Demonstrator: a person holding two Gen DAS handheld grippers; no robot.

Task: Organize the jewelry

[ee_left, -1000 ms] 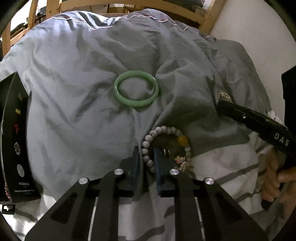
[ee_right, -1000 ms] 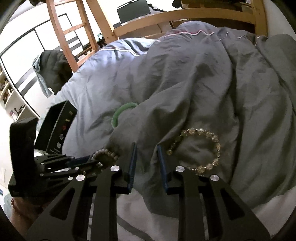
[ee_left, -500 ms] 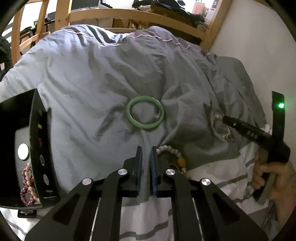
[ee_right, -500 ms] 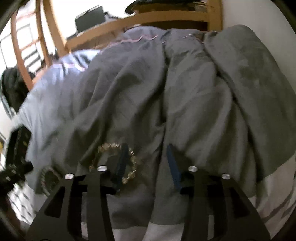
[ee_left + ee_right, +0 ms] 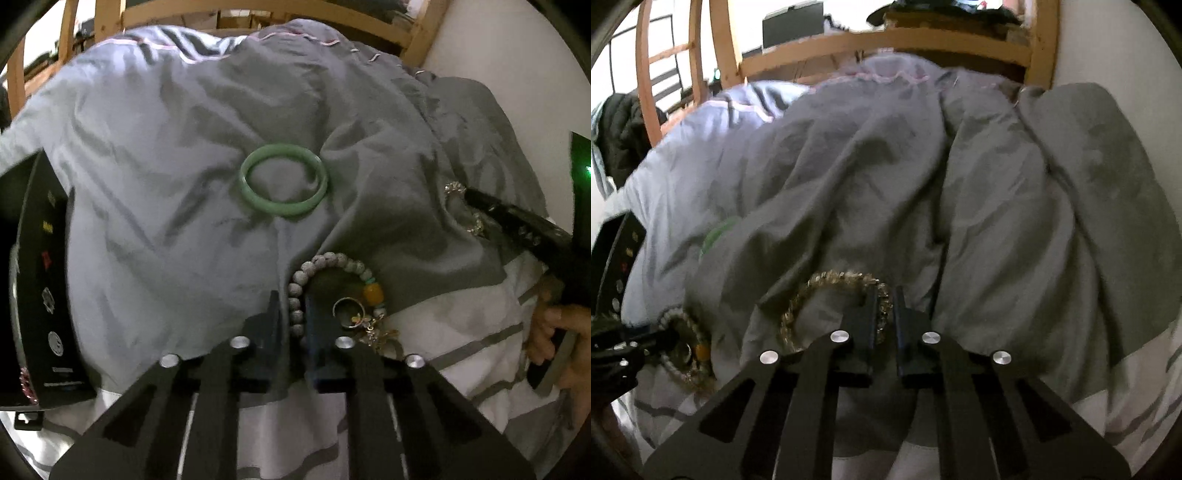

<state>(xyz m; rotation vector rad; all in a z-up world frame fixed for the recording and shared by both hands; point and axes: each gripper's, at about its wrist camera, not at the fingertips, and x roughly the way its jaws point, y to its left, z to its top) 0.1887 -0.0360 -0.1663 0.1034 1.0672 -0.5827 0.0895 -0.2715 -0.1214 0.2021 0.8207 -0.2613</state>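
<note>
Since the earlier frame, right gripper [image 5: 885, 314] has swung from bare quilt onto crystal bead bracelet [image 5: 827, 280]; both jaws now pinch its beads at the right side of the loop. Left gripper [image 5: 293, 314] clamps white bead bracelet [image 5: 334, 260], a strand of beads between its jaws.

Surface: rumpled grey quilt [image 5: 166, 155] over striped white sheet [image 5: 461, 332]. Room: wooden bed frame [image 5: 886, 40], white wall [image 5: 517, 55].

Count: bracelets, three — two gripped, one green bangle [image 5: 283, 180] lying free mid-quilt. Black jewelry box [image 5: 40, 280], one, at left edge.
</note>
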